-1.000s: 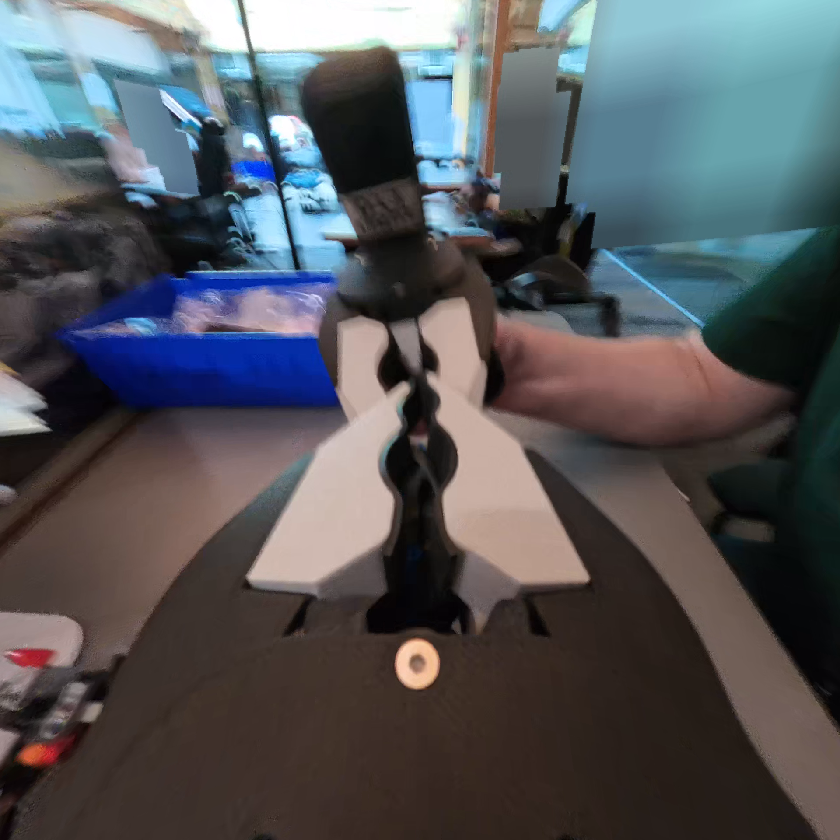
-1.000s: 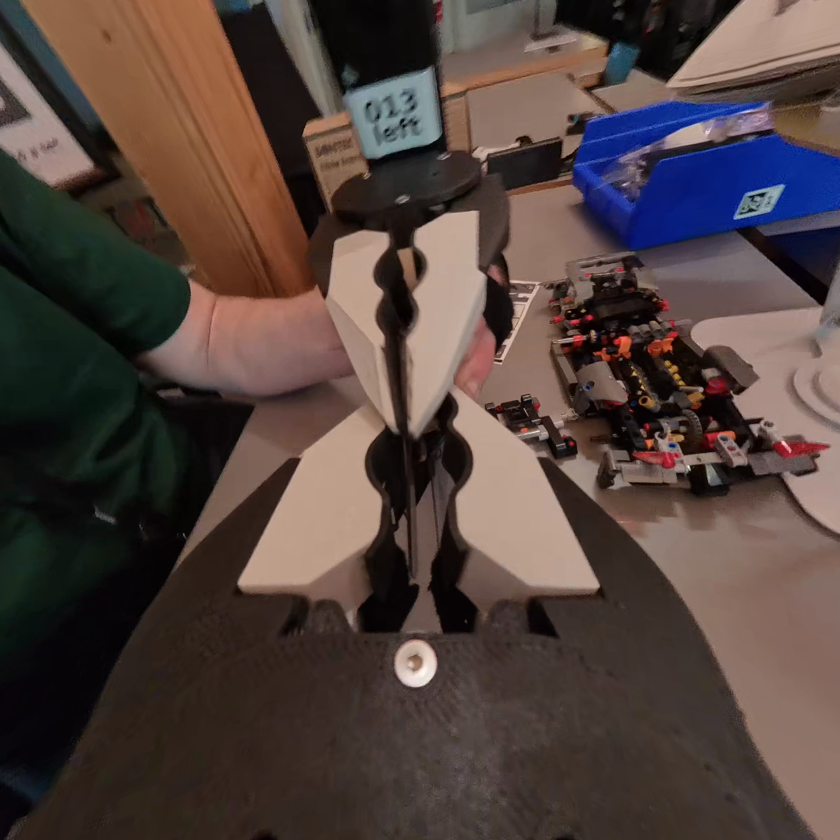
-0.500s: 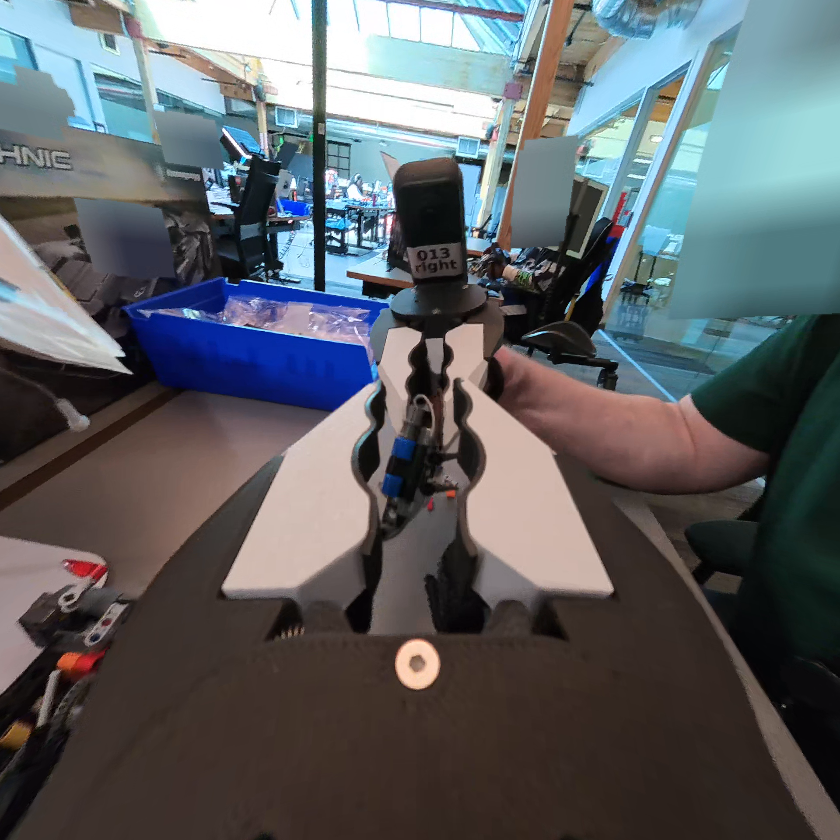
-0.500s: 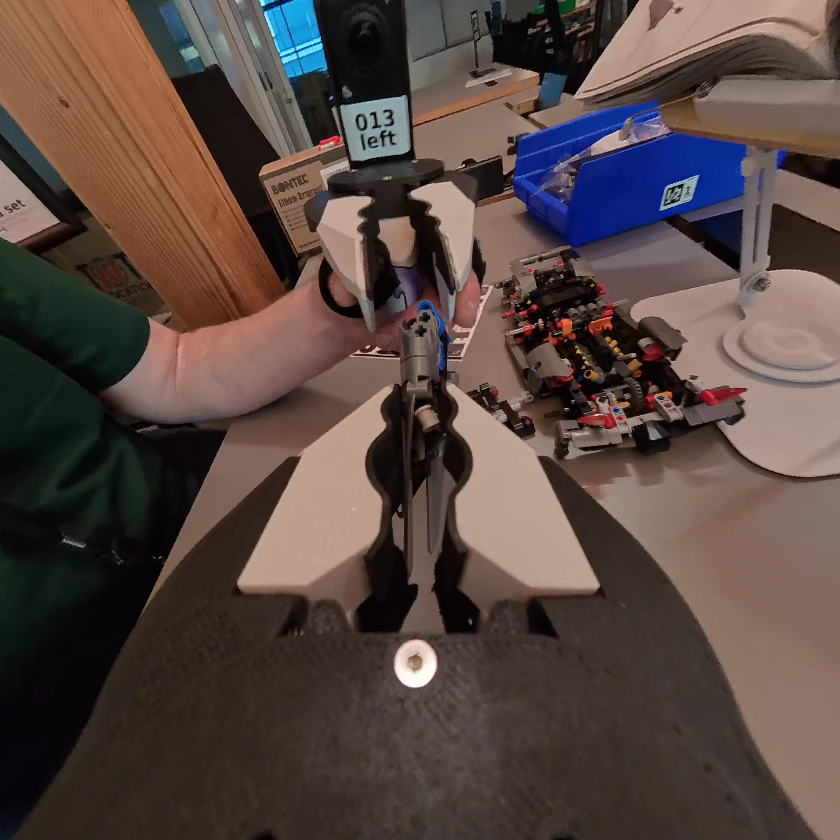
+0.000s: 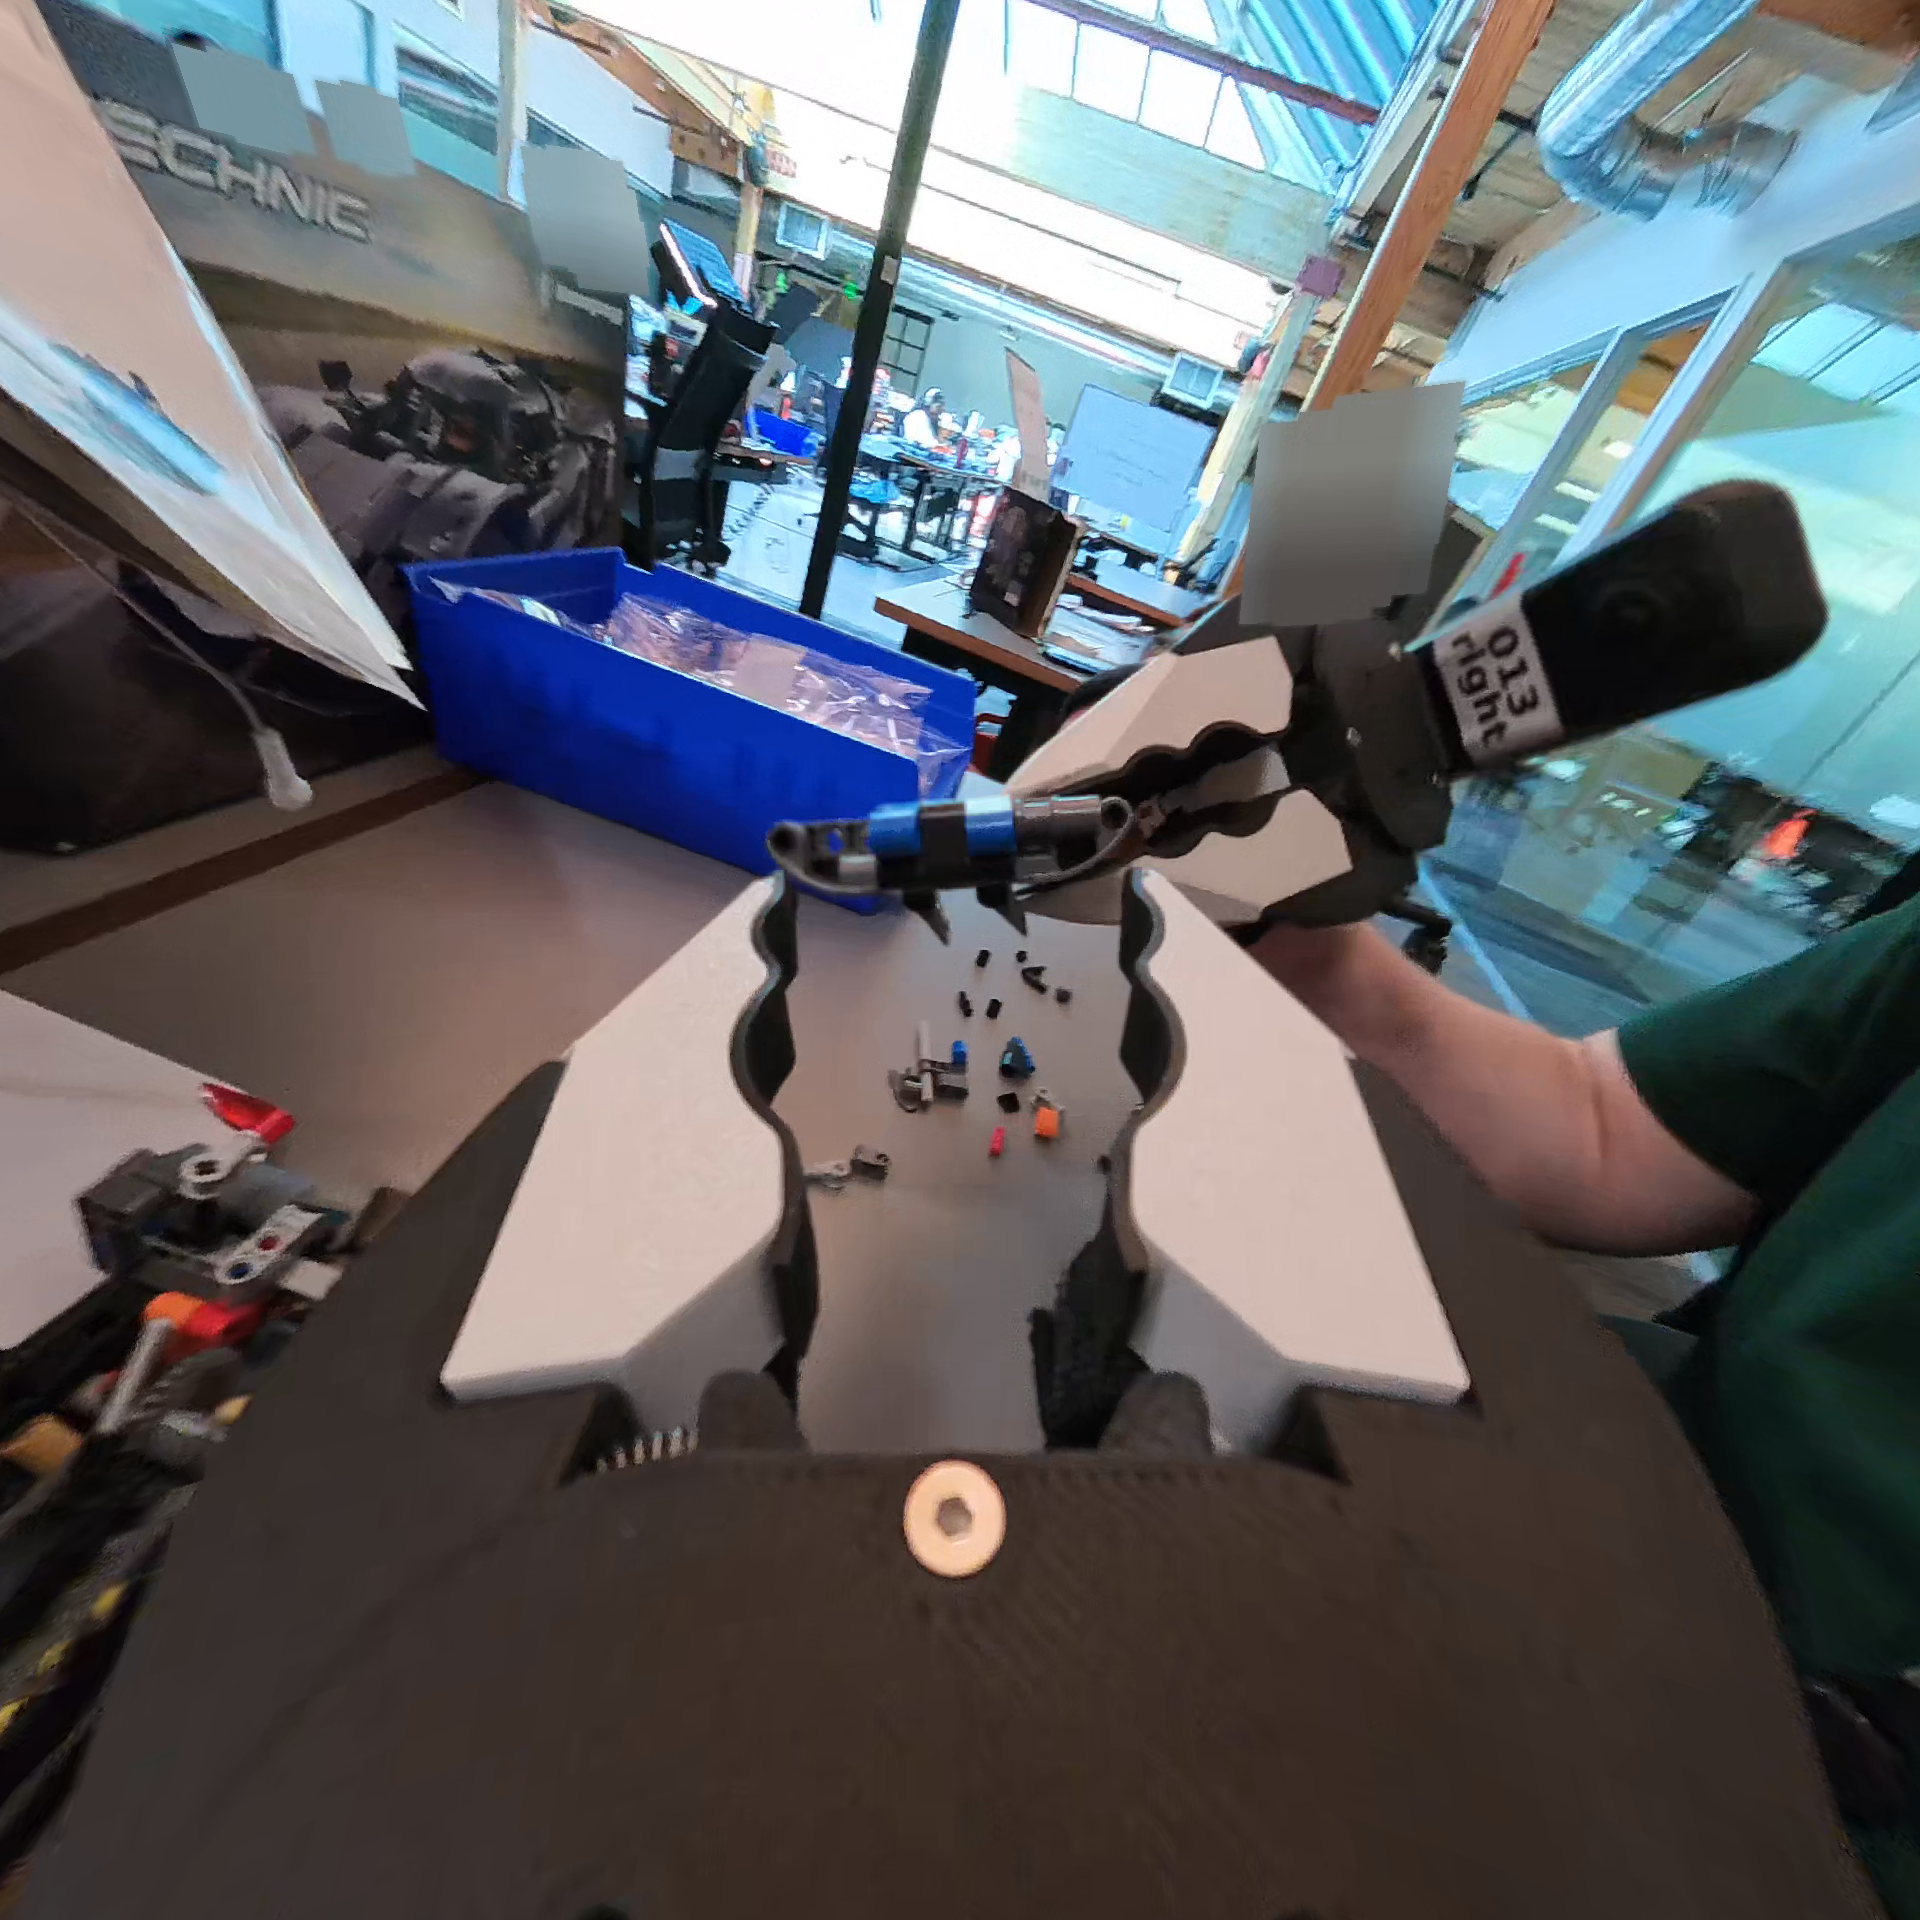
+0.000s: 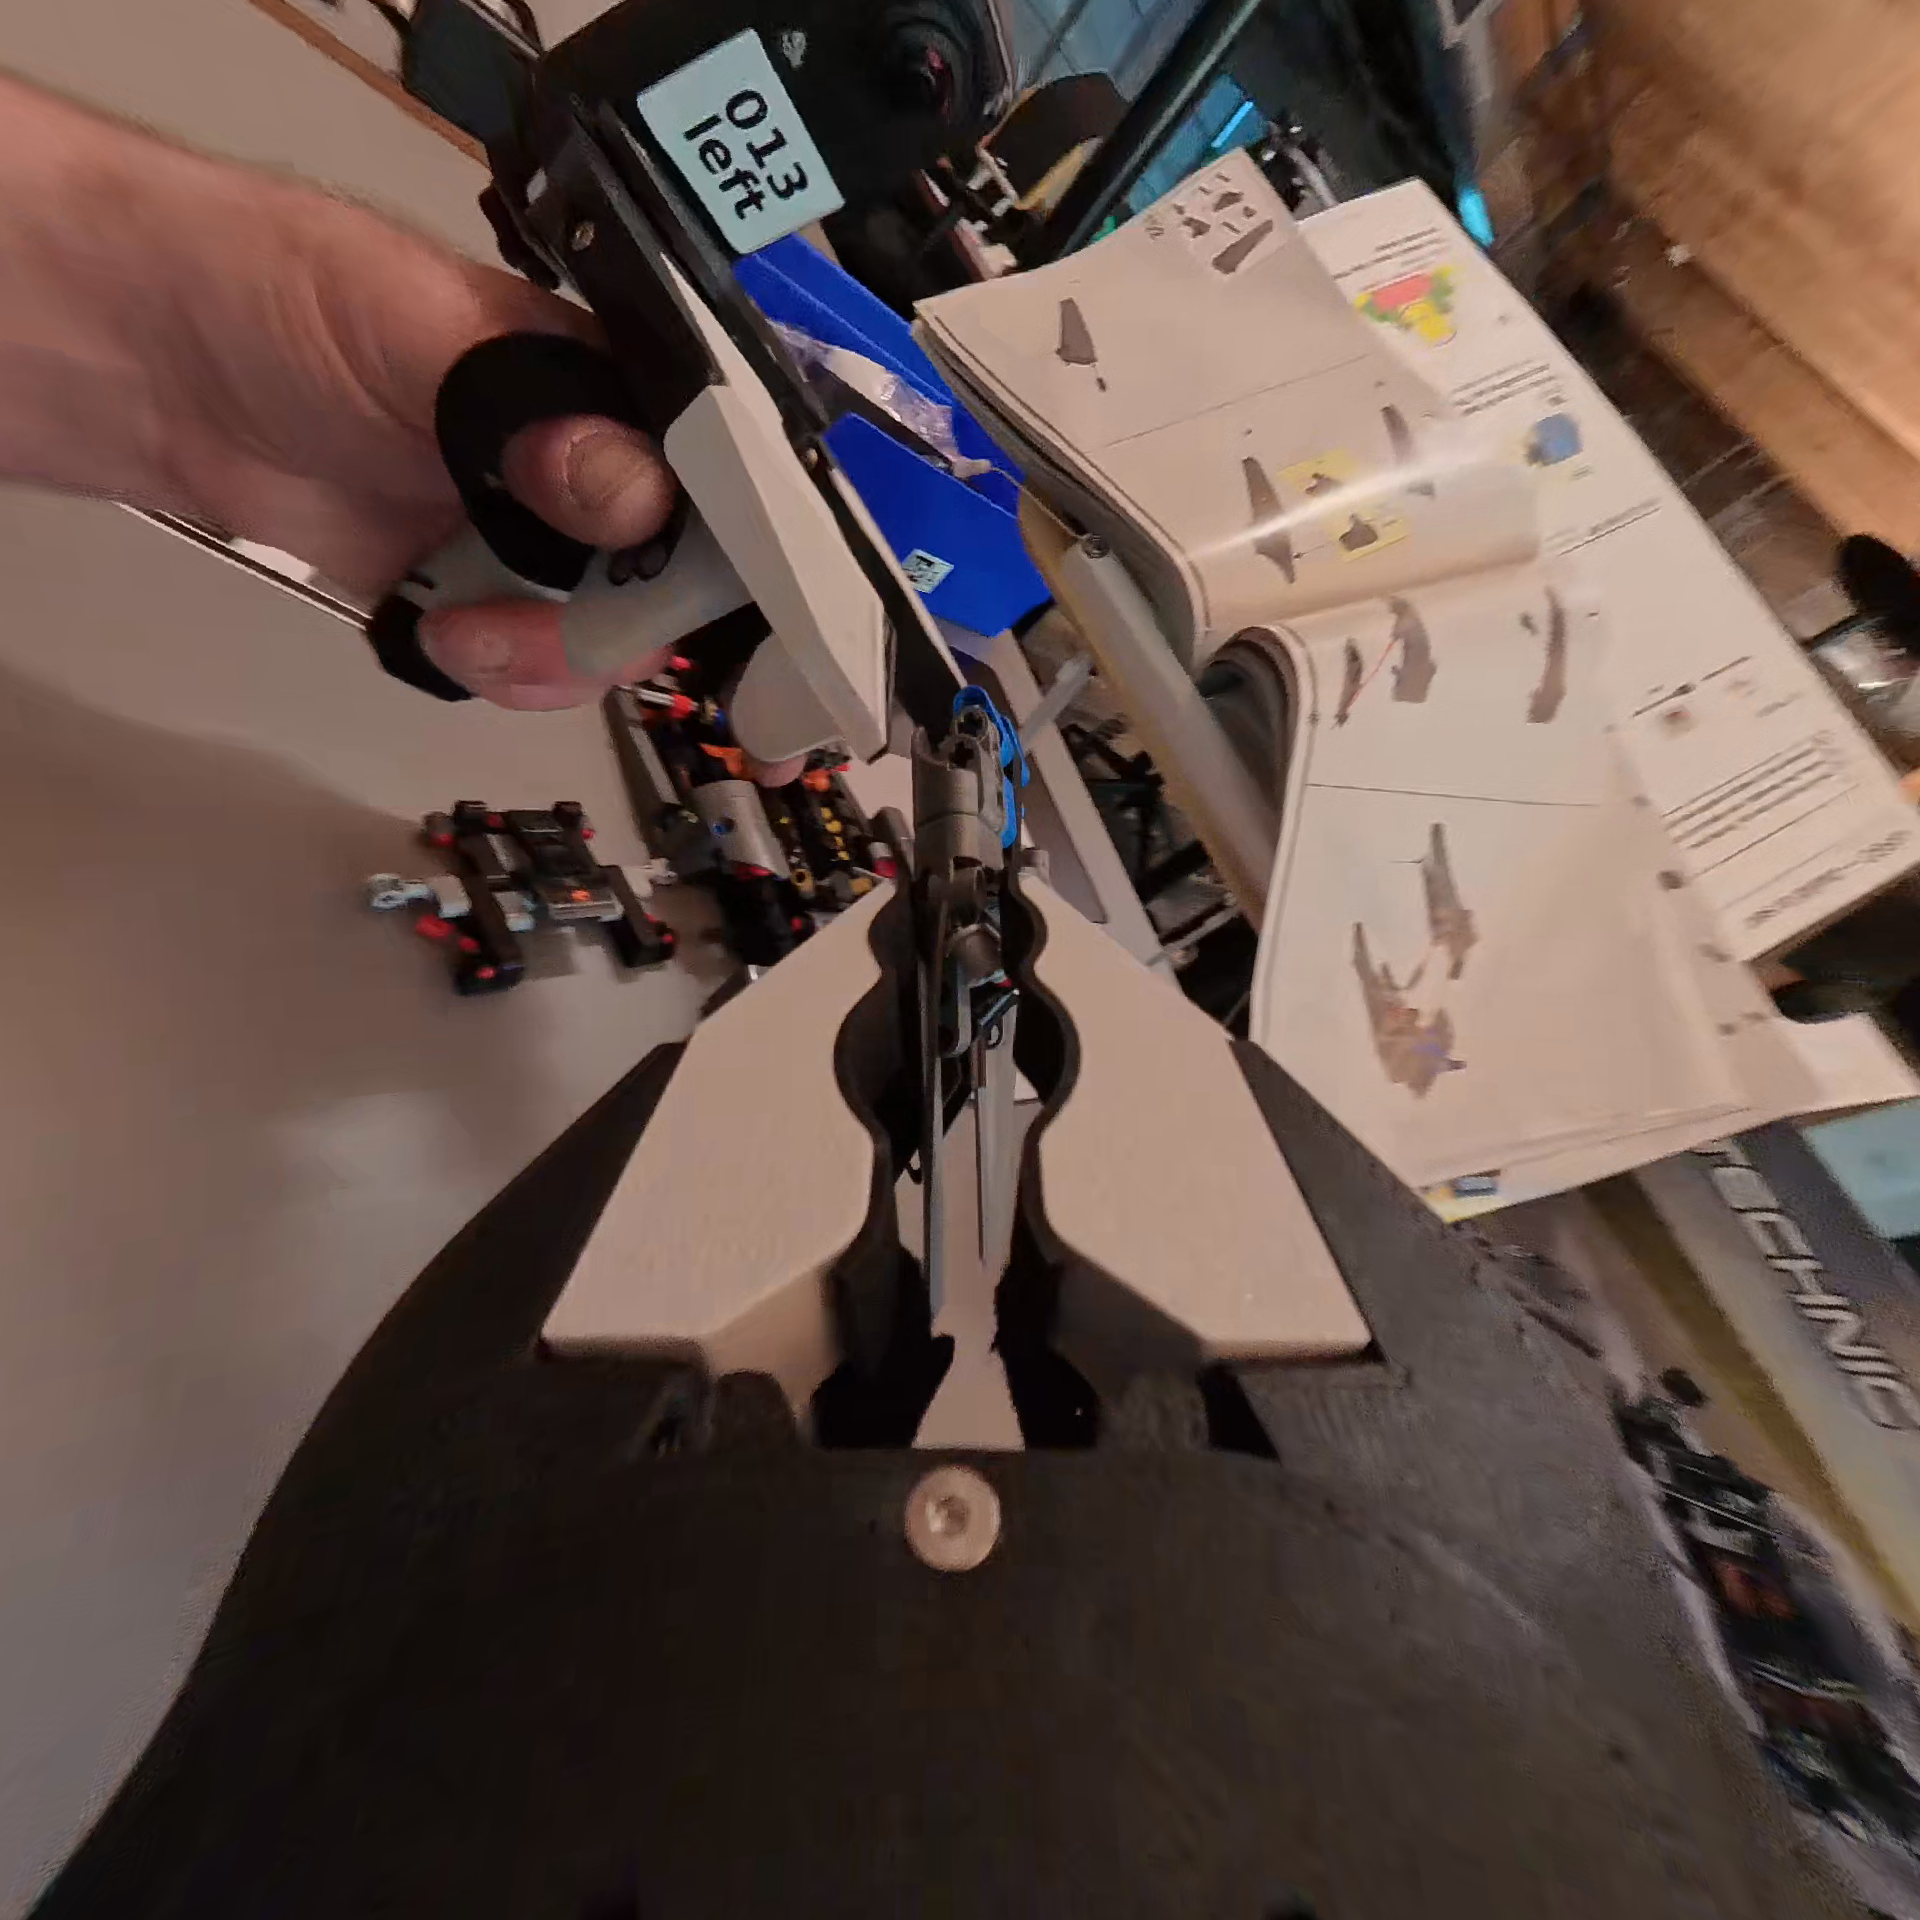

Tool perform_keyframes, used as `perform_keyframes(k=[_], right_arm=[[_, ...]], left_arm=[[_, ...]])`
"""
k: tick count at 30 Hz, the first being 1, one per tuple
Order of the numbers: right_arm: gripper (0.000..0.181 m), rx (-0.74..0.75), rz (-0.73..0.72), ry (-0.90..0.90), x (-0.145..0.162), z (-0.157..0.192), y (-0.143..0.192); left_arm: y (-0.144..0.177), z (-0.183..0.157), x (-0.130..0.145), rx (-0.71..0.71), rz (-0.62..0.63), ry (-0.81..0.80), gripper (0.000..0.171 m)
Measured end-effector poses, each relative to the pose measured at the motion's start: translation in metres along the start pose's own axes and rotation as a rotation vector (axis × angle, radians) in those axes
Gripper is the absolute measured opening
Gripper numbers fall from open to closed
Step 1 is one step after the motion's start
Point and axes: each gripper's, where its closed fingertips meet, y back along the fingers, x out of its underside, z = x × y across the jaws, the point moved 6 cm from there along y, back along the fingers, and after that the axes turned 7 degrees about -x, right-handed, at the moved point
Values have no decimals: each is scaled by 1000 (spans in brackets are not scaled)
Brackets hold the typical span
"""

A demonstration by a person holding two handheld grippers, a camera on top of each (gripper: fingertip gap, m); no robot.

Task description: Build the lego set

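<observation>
My left gripper (image 5: 956,914) is open wide and empty above the grey table. My right gripper (image 6: 961,914) is shut on a slender grey, black and blue lego sub-assembly (image 6: 961,810) that sticks out past its fingertips. In the left wrist view the right gripper (image 5: 1049,831) comes in from the right, rolled on its side. It holds the sub-assembly (image 5: 935,831) level, just beyond my left fingertips. Several small loose lego pieces (image 5: 977,1070) lie on the table below. The partly built lego car (image 6: 748,831) and a small black module (image 6: 530,894) lie on the table.
A blue bin (image 5: 675,707) of bagged parts stands at the back of the table. An open instruction booklet (image 6: 1455,727) on a stand hangs over the right. The car also shows at lower left (image 5: 156,1299). A person's arm (image 5: 1455,1091) in a green sleeve reaches in from the right. Left and right tips are no more than a few centimetres apart. It is some 15 cm from my left tips to the small black module (image 6: 530,894).
My left gripper opened, let go of the sub-assembly and drew back. My right gripper kept hold of it, moved right and rolled onto its side.
</observation>
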Motion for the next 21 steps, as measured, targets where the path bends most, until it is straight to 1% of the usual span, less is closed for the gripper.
perform_keyframes(k=[2,5,9,10,12,13,15,16,17,18,19,21], right_arm=[[13,44,31,55,0,1,-1],[14,99,85,167,-2,6,-5],[13,150,136,278,-5,13,-12],[13,162,145,302,-6,14,-13],[13,169,150,337,-10,19,-16],[13,174,157,345,-10,21,-18],[14,173,128,316,-10,20,-18],[18,163,116,285,-10,19,-18],[38,155,118,257,-10,17,-19],[47,143,124,240,-8,16,-19],[48,124,111,228,-8,16,-18],[46,103,73,192,-11,13,-13]], left_arm=[[-5,0,3,40,-1,79,62],[-8,1,3,126,-40,212,61],[-5,3,3,173,-55,296,65],[-5,3,4,178,-50,308,61],[-7,4,7,169,-33,323,47],[-8,4,9,175,-28,327,46],[-7,5,8,182,-48,339,43],[-6,5,8,181,-48,334,43],[-5,5,7,167,-64,310,30],[-4,7,4,145,-95,295,24],[-3,6,3,157,-93,298,23],[-3,5,2,146,-101,272,15]])
